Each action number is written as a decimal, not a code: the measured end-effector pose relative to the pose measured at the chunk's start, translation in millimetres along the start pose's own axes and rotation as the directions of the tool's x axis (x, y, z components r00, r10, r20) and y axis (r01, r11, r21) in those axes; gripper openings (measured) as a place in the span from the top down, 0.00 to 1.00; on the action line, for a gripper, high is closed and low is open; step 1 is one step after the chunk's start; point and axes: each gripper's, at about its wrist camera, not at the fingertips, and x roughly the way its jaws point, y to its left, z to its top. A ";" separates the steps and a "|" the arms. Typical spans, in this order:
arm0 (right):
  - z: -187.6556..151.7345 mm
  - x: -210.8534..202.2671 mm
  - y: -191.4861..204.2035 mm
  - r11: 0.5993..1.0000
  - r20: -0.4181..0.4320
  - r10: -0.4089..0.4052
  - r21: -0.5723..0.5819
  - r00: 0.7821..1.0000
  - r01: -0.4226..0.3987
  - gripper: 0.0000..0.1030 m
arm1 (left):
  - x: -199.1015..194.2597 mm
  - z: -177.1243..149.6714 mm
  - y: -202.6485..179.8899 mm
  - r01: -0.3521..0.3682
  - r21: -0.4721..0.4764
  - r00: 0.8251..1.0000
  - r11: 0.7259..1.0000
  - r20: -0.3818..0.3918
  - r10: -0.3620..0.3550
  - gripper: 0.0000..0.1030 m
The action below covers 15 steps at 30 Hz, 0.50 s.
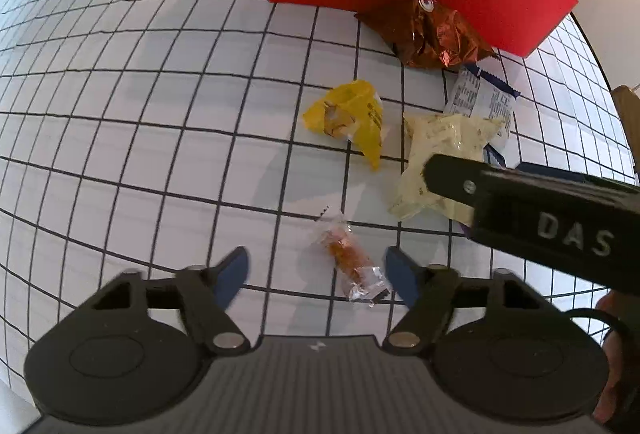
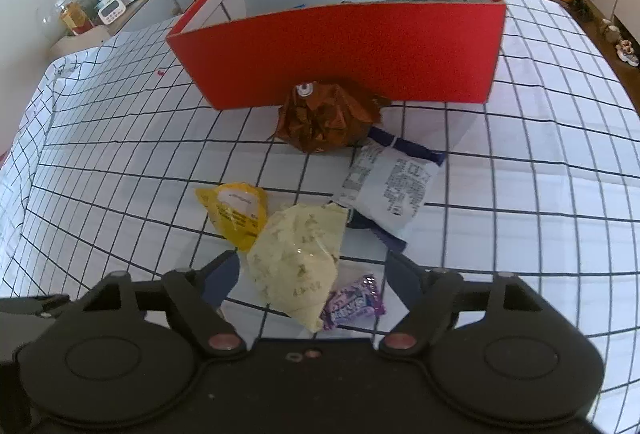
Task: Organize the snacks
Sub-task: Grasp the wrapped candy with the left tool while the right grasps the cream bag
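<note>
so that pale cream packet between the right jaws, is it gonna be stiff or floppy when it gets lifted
Probably floppy: the pale cream packet is a thin, creased film pouch, so it should sag and crumple when pinched. It looks puffy, so likely light for its size. Its glossy film may be slippery, and since it overlaps the purple wrapper, lifting might drag that along.

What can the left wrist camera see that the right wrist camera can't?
Only the left wrist view shows the small clear-wrapped orange snack between the left gripper fingers. Only the right wrist view shows the purple candy packet and the inside of the red box. Both show the yellow packet, the pale cream packet, the brown foil bag and the white-and-blue packet.
</note>
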 end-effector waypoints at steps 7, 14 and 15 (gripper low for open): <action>2.4 8.8 6.2 1.000 -0.020 -0.008 -0.028 1.000 0.008 0.34 | 5.7 -2.2 -7.4 -0.011 0.018 1.000 1.000 -0.004 0.011 0.44; 2.3 12.1 9.3 0.999 -0.024 -0.004 -0.040 1.000 0.003 0.51 | 5.3 0.4 -8.1 0.008 0.032 1.000 0.999 0.011 -0.009 0.65; 2.2 12.1 9.9 0.999 -0.023 -0.003 -0.041 1.000 0.002 0.53 | 5.3 0.6 -7.5 0.015 0.033 1.000 0.999 0.012 -0.015 0.67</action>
